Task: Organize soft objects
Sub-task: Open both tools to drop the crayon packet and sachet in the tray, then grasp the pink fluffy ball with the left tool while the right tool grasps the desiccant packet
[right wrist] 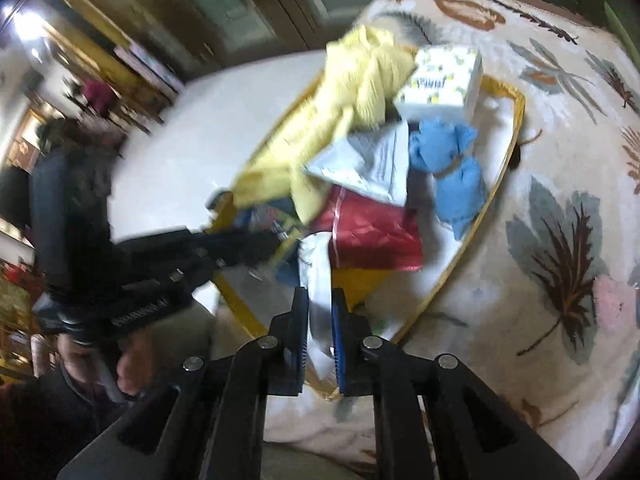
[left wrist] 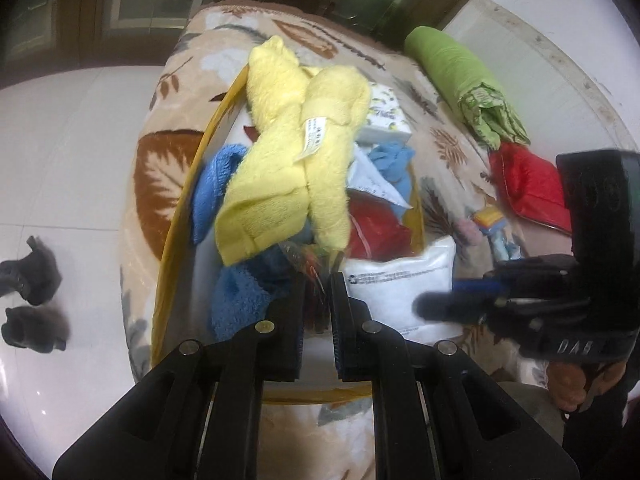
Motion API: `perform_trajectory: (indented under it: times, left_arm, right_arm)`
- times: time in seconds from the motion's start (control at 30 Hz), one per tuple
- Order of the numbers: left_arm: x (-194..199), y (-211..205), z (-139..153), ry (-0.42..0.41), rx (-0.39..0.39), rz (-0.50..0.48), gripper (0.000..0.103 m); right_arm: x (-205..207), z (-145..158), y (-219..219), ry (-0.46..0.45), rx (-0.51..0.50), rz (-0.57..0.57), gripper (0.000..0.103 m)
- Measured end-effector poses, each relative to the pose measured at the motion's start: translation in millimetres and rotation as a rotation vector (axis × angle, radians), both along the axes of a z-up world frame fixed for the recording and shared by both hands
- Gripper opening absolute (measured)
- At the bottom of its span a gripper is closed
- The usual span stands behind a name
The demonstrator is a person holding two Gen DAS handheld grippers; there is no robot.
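A yellow-rimmed basket [left wrist: 180, 216] on a leaf-print blanket holds a yellow towel [left wrist: 288, 160], a blue towel [left wrist: 236, 296], a tissue pack [left wrist: 386, 114], a red pouch [left wrist: 378, 236] and a white packet [left wrist: 396, 288]. My left gripper [left wrist: 318, 280] is shut on a dark, colourful wrapped item [left wrist: 312, 280] over the basket. My right gripper [right wrist: 320, 300] is shut on the white packet [right wrist: 316, 276] at the basket's near rim [right wrist: 500, 184]. The left gripper [right wrist: 256, 236] shows in the right wrist view.
A green rolled cloth [left wrist: 460, 76] and a red pouch [left wrist: 528, 184] lie on the blanket [left wrist: 444, 140] to the right of the basket, with small colourful items [left wrist: 492, 220]. Dark slippers [left wrist: 32, 280] sit on the white floor at left.
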State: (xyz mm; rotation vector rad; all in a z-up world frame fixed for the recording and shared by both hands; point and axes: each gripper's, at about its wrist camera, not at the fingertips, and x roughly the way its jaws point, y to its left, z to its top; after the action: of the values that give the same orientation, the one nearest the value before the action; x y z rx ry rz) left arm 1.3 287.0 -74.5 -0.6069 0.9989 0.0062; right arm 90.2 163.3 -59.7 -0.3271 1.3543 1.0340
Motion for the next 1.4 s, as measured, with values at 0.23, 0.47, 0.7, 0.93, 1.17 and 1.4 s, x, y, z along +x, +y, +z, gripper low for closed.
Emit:
perform_trajectory:
  times: [0.23, 0.47, 0.7, 0.93, 1.17, 1.4]
  left_arm:
    - [-9, -11, 21, -0.097, 0.094, -0.010, 0.053]
    - [-27, -39, 56, -0.258, 0.191, -0.027, 0.059]
    - [-16, -101, 100, -0.301, -0.020, -0.180, 0.059]
    - [19, -169, 123, -0.269, 0.056, -0.348, 0.059]
    - [93, -196, 78, -0.093, 0.016, -0.475, 0.059]
    - [161, -199, 32, 0.001, -0.051, -0.440, 0.059]
  right_arm:
    - [4, 14, -33, -0.070, -0.007, -0.145, 0.046]
    - [-17, 53, -167, -0.121, 0.250, -0.558, 0.050]
    - [-51, 43, -279, -0.114, 0.326, -0.835, 0.058]
    - [-48, 43, -333, -0.125, 0.304, -0.942, 0.058]
    - [-18, 29, -363, -0.153, 0.253, -1.021, 0.058]
    - [60, 6, -378, -0.163, 0.180, -1.089, 0.058]
